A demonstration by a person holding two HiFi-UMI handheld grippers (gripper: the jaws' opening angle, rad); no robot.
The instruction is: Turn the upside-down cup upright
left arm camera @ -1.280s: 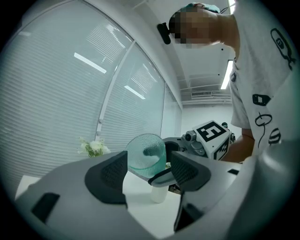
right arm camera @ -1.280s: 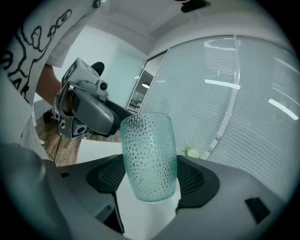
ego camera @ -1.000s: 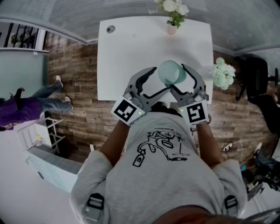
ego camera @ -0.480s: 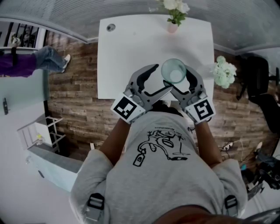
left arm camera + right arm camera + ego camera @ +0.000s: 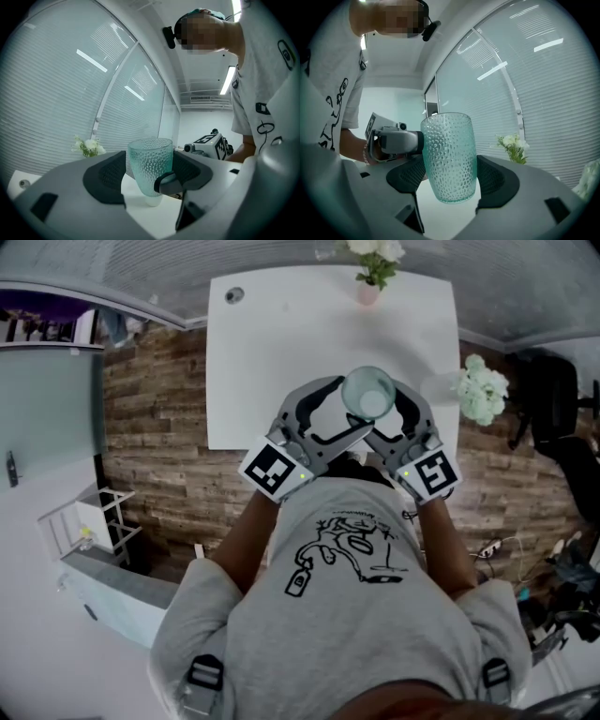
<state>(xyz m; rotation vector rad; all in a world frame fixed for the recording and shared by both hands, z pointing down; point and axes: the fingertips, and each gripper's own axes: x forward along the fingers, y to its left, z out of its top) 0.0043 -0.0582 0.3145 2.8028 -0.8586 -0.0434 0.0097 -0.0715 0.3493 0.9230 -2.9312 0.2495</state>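
Note:
A pale green dimpled glass cup (image 5: 367,394) stands upright in the air, mouth up, over the near edge of the white table (image 5: 281,343). My right gripper (image 5: 384,407) is shut on it, one pad against each side of the cup (image 5: 449,157). In the right gripper view the cup's base hangs above the tabletop between the jaws of my right gripper (image 5: 452,180). My left gripper (image 5: 328,418) is open just to the cup's left. In the left gripper view the cup (image 5: 150,164) shows beyond the wide-apart jaws of my left gripper (image 5: 150,177), which do not touch it.
A pink vase of white flowers (image 5: 367,292) stands at the table's far edge, and a small dark round fitting (image 5: 234,294) sits in the far left corner. More white flowers (image 5: 483,395) and a black chair (image 5: 553,409) are off the table's right side.
The cup has swung from a tilt to upright, so its open mouth now faces up. Both grippers have shifted slightly farther over the table.

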